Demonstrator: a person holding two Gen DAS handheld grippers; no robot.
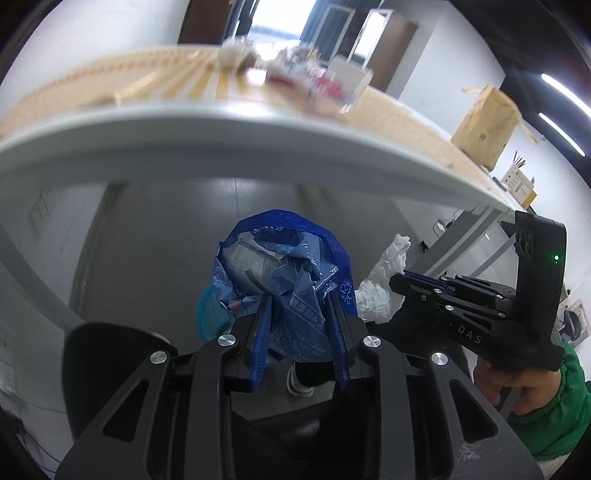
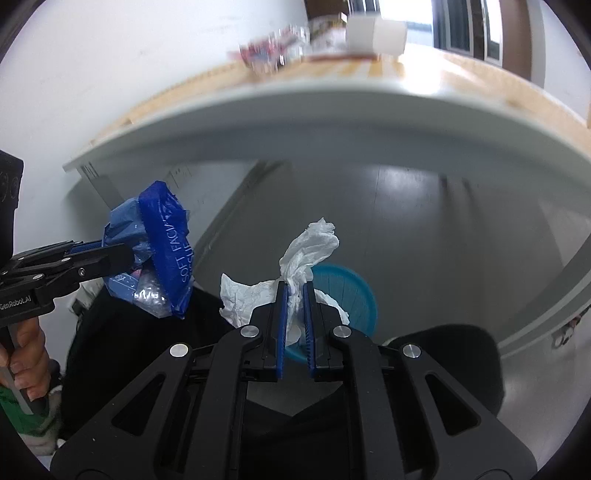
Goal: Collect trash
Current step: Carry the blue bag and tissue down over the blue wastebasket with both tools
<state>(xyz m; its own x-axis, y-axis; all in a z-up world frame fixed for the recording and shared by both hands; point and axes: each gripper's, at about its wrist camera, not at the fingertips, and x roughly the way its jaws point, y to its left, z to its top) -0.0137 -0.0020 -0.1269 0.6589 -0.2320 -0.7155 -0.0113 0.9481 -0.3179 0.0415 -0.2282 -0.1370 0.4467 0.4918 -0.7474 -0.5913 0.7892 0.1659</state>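
My left gripper (image 1: 300,295) is shut on a crumpled blue plastic tissue wrapper (image 1: 280,258), held in the air below the table edge; the wrapper also shows in the right wrist view (image 2: 162,254). My right gripper (image 2: 295,290) is shut on a crumpled white tissue (image 2: 310,243), which shows in the left wrist view (image 1: 384,284) to the right of the wrapper. A teal waste bin (image 2: 351,291) stands on the floor right below the tissue; its rim peeks out left of the wrapper in the left wrist view (image 1: 210,314).
The wooden table (image 1: 388,114) with a grey front edge stretches above both grippers. Blurred clutter (image 1: 314,81) and a white box (image 2: 375,31) sit on it, and a brown paper bag (image 1: 484,125) stands at its right end. Grey floor (image 2: 424,229) lies beneath.
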